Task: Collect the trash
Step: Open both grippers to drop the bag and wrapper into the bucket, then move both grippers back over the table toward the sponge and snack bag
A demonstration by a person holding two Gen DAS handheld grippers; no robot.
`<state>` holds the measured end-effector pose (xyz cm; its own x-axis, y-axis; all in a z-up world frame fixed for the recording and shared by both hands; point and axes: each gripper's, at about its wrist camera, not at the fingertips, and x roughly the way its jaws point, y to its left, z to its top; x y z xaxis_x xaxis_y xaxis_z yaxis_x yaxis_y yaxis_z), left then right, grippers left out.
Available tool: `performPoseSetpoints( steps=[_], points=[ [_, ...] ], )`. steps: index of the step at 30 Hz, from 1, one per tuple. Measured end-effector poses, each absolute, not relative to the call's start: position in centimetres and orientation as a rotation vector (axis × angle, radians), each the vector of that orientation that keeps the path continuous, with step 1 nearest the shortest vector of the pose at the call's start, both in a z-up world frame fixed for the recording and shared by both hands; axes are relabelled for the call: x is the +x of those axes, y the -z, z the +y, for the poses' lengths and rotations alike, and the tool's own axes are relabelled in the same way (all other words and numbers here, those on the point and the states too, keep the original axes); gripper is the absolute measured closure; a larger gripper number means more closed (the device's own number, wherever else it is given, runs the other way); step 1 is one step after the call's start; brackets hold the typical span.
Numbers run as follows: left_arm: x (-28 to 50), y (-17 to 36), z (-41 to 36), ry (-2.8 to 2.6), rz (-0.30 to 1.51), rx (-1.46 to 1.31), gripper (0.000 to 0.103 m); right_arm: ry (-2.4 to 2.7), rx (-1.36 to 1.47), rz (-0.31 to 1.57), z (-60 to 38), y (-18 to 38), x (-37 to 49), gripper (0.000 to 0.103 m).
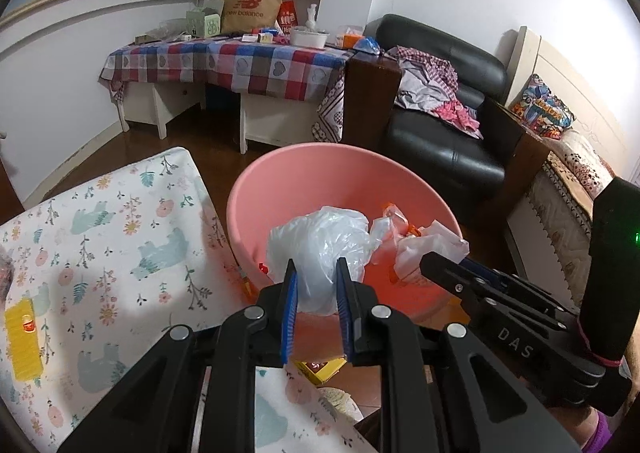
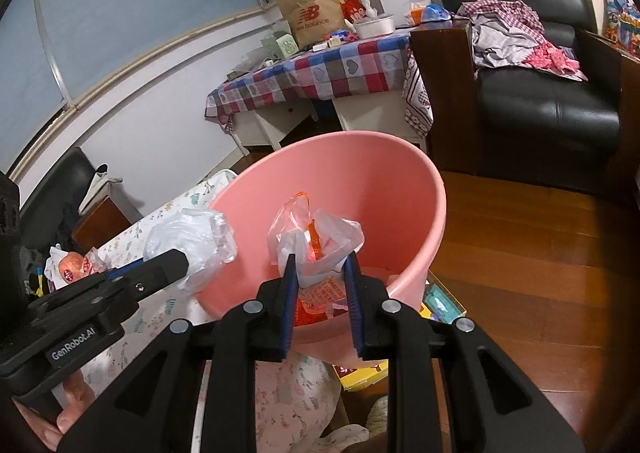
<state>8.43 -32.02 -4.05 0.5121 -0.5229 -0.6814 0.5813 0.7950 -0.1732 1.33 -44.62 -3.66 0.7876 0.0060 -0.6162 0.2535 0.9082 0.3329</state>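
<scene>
A pink plastic basin point(image 1: 288, 181) stands beside the floral-cloth table; it also shows in the right wrist view point(image 2: 384, 189). My left gripper point(image 1: 317, 273) is shut on a crumpled clear plastic bag point(image 1: 320, 237) over the basin's near rim; the bag also shows in the right wrist view point(image 2: 196, 241). My right gripper point(image 2: 320, 267) is shut on a white-and-orange plastic bag point(image 2: 316, 237) over the basin, also seen in the left wrist view point(image 1: 416, 245). Red-printed wrappers point(image 2: 320, 297) lie inside the basin.
The floral-cloth table point(image 1: 104, 237) holds a yellow block point(image 1: 24, 341) and more crumpled trash point(image 2: 72, 265). A yellow box point(image 2: 436, 301) lies on the wooden floor by the basin. A checked-cloth table point(image 1: 240, 65) and black armchair point(image 1: 448, 133) stand behind.
</scene>
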Motion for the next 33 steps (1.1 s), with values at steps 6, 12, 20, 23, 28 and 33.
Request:
performPoseSetpoints(
  steps=[6,12,20,23,28,33],
  points=[
    [9.1,4.7,-33.0,0.659,0.804,0.088,0.083,0.138,0.390,0.671,-44.3,3.8,2.0,0.078],
    [9.3,4.9,-33.1,0.644,0.816,0.072,0.068,0.149,0.382,0.681,-44.5,4.0,2.3,0.071],
    [9.1,4.2,-32.1,0.637,0.799,0.048,0.065,0.146,0.385,0.686,-44.3,3.8,1.8,0.070],
    [8.8,3.8,-31.5,0.632,0.793,0.040,0.065,0.137,0.378,0.689,-43.6,3.6,1.3,0.070],
    [7.9,3.3,-30.4,0.628,0.790,0.036,0.056,0.120,0.352,0.695,-42.2,3.0,-0.3,0.070],
    [6.4,2.8,-29.0,0.628,0.778,0.044,0.055,0.110,0.346,0.701,-40.8,2.5,-1.8,0.070]
  ],
)
